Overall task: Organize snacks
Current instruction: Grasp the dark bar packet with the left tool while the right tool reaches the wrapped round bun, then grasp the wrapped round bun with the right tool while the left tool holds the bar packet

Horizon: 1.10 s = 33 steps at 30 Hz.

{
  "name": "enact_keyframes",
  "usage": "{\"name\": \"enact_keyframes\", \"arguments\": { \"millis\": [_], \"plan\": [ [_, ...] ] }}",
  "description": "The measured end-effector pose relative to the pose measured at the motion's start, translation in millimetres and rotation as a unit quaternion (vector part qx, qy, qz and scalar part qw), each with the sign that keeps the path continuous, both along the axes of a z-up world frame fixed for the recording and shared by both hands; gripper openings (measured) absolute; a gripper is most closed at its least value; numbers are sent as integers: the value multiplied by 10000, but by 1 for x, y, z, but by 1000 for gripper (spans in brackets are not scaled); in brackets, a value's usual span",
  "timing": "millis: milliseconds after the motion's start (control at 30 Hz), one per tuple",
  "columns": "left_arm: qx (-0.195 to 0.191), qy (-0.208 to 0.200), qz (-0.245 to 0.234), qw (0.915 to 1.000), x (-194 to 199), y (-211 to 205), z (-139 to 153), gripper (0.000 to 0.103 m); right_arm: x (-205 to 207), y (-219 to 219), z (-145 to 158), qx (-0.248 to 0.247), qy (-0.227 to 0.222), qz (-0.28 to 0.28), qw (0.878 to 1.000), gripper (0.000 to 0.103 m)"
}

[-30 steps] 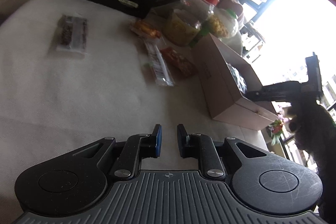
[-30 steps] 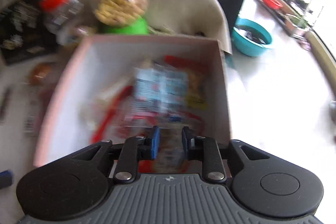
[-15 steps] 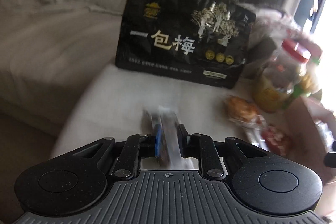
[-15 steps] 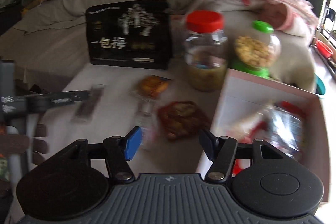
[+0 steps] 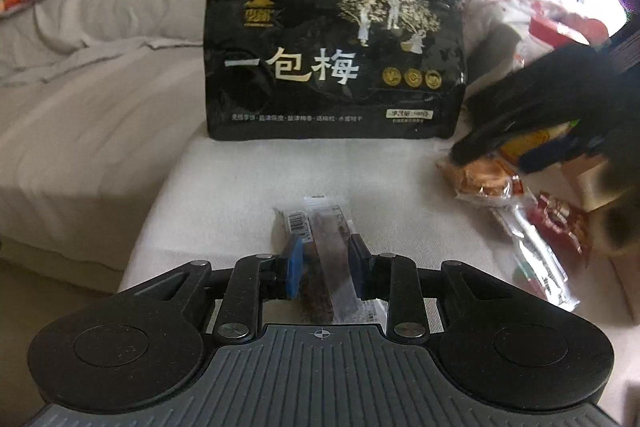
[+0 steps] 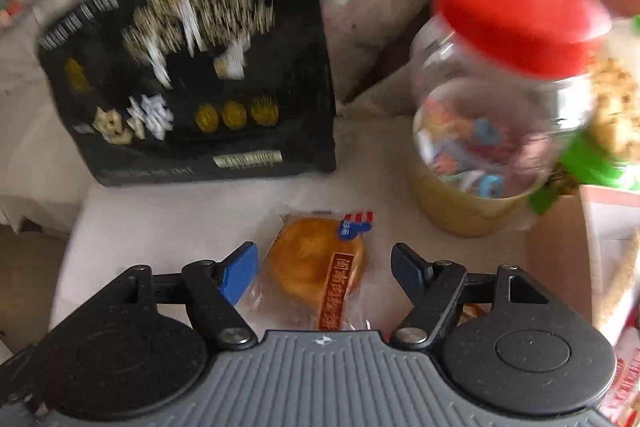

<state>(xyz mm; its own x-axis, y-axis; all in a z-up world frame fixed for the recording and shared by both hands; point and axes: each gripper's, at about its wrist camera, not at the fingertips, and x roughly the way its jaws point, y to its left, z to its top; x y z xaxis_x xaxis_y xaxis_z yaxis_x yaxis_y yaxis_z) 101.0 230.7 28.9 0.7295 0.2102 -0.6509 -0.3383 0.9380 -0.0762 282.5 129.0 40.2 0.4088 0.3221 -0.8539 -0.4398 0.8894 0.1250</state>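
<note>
While left gripper fingers straddle the dark snack bar, apart, not clamped. Right gripper fingers wide apart round bun packet; table edge near on left.

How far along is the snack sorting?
Early to midway. Done: the box already holds a few packets. In hand: left gripper jaws bracket the dark snack bar; right gripper is open around the wrapped bun. Left: red packet, long clear packet.
</note>
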Motion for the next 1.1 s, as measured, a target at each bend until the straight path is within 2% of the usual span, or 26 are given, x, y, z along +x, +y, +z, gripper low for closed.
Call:
{"name": "enact_keyframes", "arguments": {
  "millis": [33, 100, 167, 200, 333, 400, 500, 633, 700, 833, 867, 900, 933, 1000, 1100],
  "plan": [
    [-56, -17, 0, 10000, 0, 1, 0, 31, 1, 3, -6, -48, 70, 23, 10000, 74],
    [-136, -36, -8, 9999, -1, 3, 0, 31, -7, 4, -9, -92, -142, 88, 9998, 73],
    [-236, -32, -11, 9997, -1, 5, 1, 30, -16, 2, -8, -119, -318, 182, 9993, 59],
    [-277, -46, -12, 9996, -1, 6, 0, 30, -22, -1, -6, -113, -373, 196, 9990, 56],
    [-501, -136, -19, 9986, -4, 11, -1, 31, -54, -21, 8, 104, -465, 432, 9979, 56],
    [-897, -230, -49, 9957, -7, 21, -2, 31, -77, -34, 18, 216, -570, 642, 9961, 56],
    [-1582, -393, 137, 9865, -17, 40, -2, 31, -117, -56, 31, 337, -705, 1057, 9913, 56],
    [-1751, -506, 539, 9818, -24, 53, -1, 31, -166, -83, 26, 319, -768, 1428, 9862, 56],
    [-1831, -443, 535, 9806, -19, 54, -2, 31, -185, -92, 14, 249, -752, 1519, 9852, 56],
    [-1578, -176, 330, 9868, 3, 41, -7, 31, -206, -109, -8, 203, -676, 1477, 9865, 57],
    [-1411, -176, 255, 9895, 6, 36, -6, 32, -213, -113, -9, 259, -867, 1489, 9847, 59],
    [-1286, -143, 181, 9914, 9, 31, -7, 34, -218, -115, -10, 181, -960, 1497, 9839, 69],
    [-1167, -119, 111, 9930, 12, 26, -7, 38, -220, -116, -12, 118, -1014, 1496, 9835, 73],
    [-877, -15, -65, 9961, 16, 15, -6, 43, -227, -122, -14, 120, -1131, 1466, 9826, 75],
    [-361, 154, -624, 9973, 14, -7, -7, 48, -231, -129, -15, 221, -1128, 1340, 9843, 78]
  ]
}}
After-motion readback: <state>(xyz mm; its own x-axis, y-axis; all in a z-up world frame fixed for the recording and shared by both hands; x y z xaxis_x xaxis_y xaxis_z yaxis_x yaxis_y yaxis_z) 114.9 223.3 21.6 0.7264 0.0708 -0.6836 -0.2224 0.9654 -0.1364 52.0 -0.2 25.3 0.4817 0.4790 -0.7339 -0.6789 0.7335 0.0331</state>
